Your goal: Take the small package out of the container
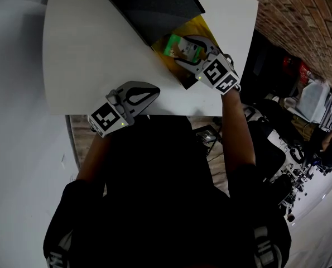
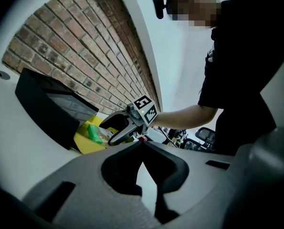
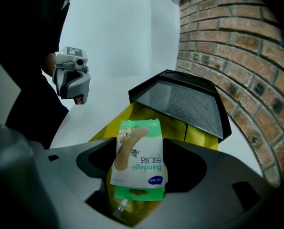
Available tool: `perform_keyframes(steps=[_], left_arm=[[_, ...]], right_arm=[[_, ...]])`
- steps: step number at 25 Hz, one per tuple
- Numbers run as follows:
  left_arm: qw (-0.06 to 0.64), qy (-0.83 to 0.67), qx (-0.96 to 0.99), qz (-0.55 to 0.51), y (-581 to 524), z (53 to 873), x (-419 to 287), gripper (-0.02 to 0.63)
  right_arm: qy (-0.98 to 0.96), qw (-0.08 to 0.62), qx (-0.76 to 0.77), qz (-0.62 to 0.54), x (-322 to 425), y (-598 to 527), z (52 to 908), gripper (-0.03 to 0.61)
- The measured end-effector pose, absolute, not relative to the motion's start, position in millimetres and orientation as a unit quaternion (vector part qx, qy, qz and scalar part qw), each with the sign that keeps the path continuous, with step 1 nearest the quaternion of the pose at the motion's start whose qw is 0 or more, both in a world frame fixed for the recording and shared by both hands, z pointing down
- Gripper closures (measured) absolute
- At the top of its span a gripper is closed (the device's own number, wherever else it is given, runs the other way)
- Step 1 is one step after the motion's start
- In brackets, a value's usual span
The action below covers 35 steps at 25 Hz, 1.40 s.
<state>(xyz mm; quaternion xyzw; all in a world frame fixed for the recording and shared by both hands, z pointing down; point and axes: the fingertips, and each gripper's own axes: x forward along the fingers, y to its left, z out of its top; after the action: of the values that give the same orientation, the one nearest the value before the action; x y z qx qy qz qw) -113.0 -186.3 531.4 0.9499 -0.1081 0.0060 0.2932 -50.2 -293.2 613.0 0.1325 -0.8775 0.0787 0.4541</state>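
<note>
The small package [image 3: 138,156], a green and white bandage pouch, stands tilted between the jaws of my right gripper [image 3: 139,149], whose pads press on its two sides. It sits just above the open yellow container [image 3: 199,137], with its lower end still inside. From the head view the package [image 1: 176,44] and right gripper [image 1: 183,49] are over the container [image 1: 203,27] at the table's far right. My left gripper [image 1: 153,92] rests shut and empty on the white table [image 1: 87,49] near its front edge. In the left gripper view its fingertips meet [image 2: 142,144].
A black lid or panel [image 3: 180,101] leans over the back of the container; in the head view the lid [image 1: 154,4] lies beyond it. A brick wall [image 3: 237,56] runs along the right. The table's front edge is just under the left gripper.
</note>
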Motion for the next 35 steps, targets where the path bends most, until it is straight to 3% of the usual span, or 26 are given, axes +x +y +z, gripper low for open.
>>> perform_keyframes(steps=[11,15,35], left_arm=[[0.247,-0.112,0.963,0.006,-199,523,-135,0.600],[0.251,-0.123,0.960,0.012,-205,510,-142,0.600],[0.094,-0.181,0.979,-0.010,-228,370,-156,0.600]], right_arm=[[-0.896,0.393,0.191,0.080,-56,-302,561,0.272],[-0.912,0.339,0.217,0.084,-58,-299,522,0.272],[-0.963,0.063,0.262,0.030,-37,-233,339,0.272]])
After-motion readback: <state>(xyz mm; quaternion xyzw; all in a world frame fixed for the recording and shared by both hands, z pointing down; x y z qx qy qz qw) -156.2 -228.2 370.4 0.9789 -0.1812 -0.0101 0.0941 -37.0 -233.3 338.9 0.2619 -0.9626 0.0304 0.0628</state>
